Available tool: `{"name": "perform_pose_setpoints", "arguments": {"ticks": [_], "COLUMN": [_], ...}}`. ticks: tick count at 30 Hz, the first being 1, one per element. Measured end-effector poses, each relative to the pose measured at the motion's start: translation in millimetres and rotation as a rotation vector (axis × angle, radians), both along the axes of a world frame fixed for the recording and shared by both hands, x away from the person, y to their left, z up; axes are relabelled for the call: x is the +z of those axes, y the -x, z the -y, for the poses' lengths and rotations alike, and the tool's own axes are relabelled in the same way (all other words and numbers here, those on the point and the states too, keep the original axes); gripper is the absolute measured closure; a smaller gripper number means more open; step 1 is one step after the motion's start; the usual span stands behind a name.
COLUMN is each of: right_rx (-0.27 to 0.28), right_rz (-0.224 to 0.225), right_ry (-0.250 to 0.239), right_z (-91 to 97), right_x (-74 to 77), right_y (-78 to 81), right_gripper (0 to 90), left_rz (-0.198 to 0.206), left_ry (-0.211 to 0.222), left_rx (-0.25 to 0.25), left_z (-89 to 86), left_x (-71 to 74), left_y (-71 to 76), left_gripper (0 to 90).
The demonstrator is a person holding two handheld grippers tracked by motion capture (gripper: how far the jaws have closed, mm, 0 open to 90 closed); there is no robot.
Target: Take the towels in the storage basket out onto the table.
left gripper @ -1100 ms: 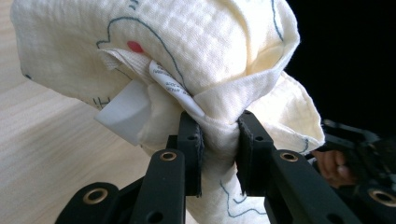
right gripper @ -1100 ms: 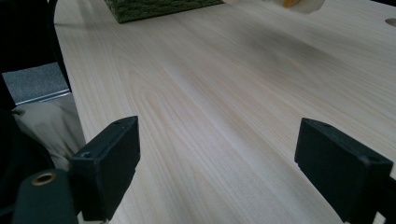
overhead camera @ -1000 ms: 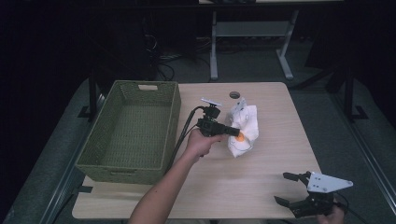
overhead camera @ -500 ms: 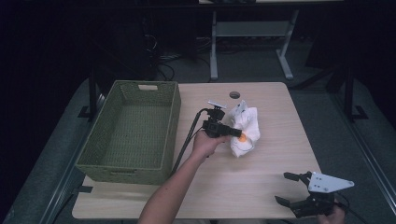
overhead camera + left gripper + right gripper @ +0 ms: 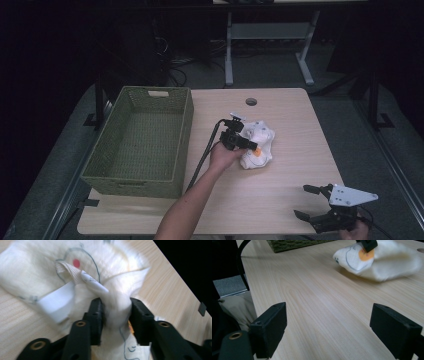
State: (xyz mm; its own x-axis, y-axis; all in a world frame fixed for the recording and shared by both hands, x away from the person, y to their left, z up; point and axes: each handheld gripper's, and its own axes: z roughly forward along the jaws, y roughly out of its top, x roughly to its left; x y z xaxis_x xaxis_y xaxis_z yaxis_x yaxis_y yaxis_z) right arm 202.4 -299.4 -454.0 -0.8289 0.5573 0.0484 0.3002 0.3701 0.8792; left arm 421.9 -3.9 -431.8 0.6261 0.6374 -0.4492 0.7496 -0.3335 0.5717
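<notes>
A white plush toy with grey stitched outlines and an orange spot lies on the wooden table, right of the basket. My left gripper reaches into it from the left. In the left gripper view the toy bunches between the two black jaws of that gripper. The jaws have just been opening, and the fur still fills the gap and touches both pads. A white label hangs from the toy. My right gripper rests open at the table's near right corner, its jaws wide apart over bare wood.
A green woven basket with nothing in it stands on the left half of the table. A round cable hole sits near the far edge. In the right gripper view the toy lies ahead, with the basket's base beyond.
My left hand has come down and slightly toward me with the toy, which now lies flatter on the table. The right gripper has stayed where it was.
</notes>
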Motion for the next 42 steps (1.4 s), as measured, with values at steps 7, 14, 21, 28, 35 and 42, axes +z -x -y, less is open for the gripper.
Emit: {"name": "perform_pose_setpoints", "arguments": {"ticks": [7, 14, 21, 28, 35, 42], "right_rx": [-0.002, -0.001, 0.004, 0.001, -0.003, -0.006], "right_rz": [0.004, 0.0, -0.012, -0.018, -0.026, -0.029], "right_ry": [0.0, 0.006, 0.017, 0.013, 0.027, 0.042], "right_z": [-0.1, -0.6, -3.0, -1.7, -4.3, -5.5], "right_x": [0.1, -0.5, -2.2, -3.0, -4.4, -5.5], "right_y": [0.1, -0.9, -3.7, -4.8, -5.2, -5.4], "right_gripper": [13.8, 13.8, 13.8, 13.8, 13.8, 13.8], "left_rz": [0.017, 0.079, 0.168, 0.198, 0.217, 0.228], "left_ry": [-0.004, -0.011, -0.056, -0.046, -0.027, -0.03], "left_rx": [-0.009, -0.01, -0.05, -0.068, -0.051, -0.078], "left_z": [3.8, 1.0, -2.0, -17.4, -33.2, -43.2], "left_x": [1.0, 5.8, 12.2, 12.7, 11.1, 8.3], "left_y": [3.9, 12.8, 28.1, 41.8, 52.3, 63.3], "left_gripper": [57.5, 55.4, 48.4, 43.0, 34.7, 30.0]}}
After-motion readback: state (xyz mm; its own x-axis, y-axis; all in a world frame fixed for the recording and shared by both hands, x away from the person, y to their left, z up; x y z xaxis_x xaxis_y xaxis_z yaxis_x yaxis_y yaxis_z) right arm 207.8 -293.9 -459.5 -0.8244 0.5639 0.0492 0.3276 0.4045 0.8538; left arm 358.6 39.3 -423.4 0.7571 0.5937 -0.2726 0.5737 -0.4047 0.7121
